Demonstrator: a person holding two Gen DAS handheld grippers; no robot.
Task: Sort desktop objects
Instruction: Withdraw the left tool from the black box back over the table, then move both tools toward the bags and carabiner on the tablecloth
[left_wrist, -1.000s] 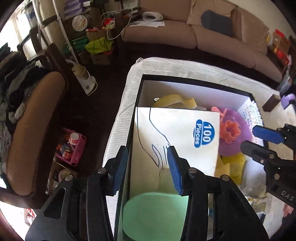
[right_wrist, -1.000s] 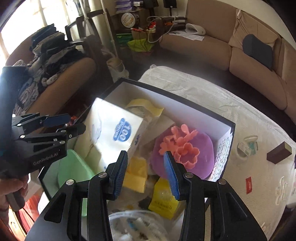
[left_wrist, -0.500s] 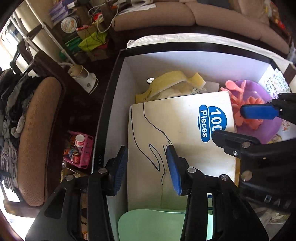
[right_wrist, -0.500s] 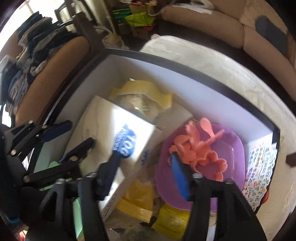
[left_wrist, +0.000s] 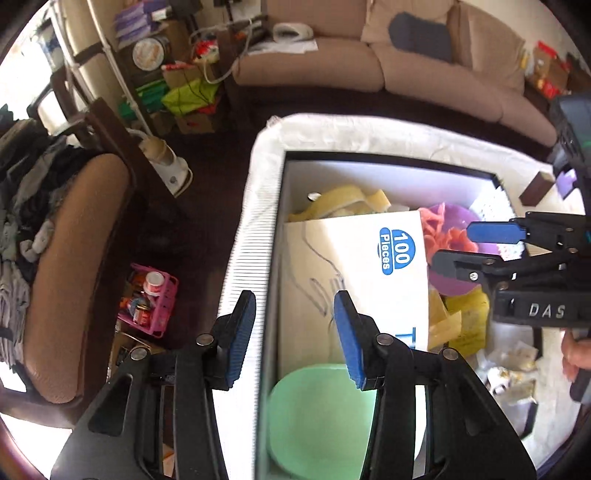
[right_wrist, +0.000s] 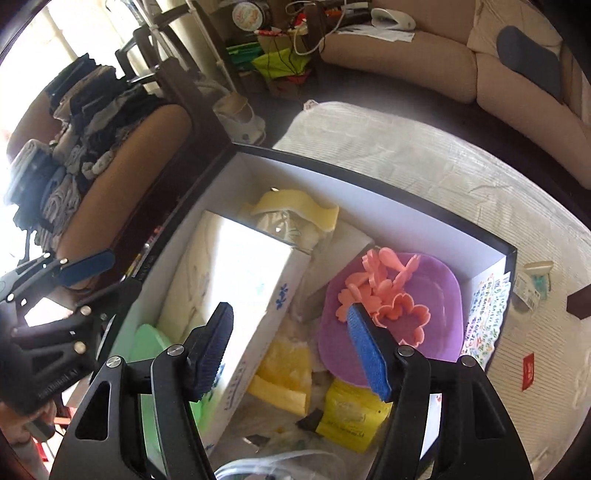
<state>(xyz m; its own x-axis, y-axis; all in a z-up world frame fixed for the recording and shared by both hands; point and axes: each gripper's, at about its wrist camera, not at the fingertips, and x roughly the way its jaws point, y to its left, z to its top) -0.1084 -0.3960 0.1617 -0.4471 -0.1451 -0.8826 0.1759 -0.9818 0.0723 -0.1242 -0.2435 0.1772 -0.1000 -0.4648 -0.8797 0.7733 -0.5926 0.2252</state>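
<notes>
While both grippers hover above the black box (right_wrist: 373, 177), neither holds anything. Right gripper (right_wrist: 291, 343) has just been opening and stands wide over the white carton (right_wrist: 243, 280) and purple plate (right_wrist: 436, 295). Left gripper (left_wrist: 295, 336) stands narrower, empty, at the box's edge above a green dish (left_wrist: 321, 406). A good next step would likely be lowering the right gripper squarely astride the carton's edge before closing.

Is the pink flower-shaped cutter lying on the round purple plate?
Yes, the pink flower-shaped cutter rests on the round purple plate inside the box.
</notes>
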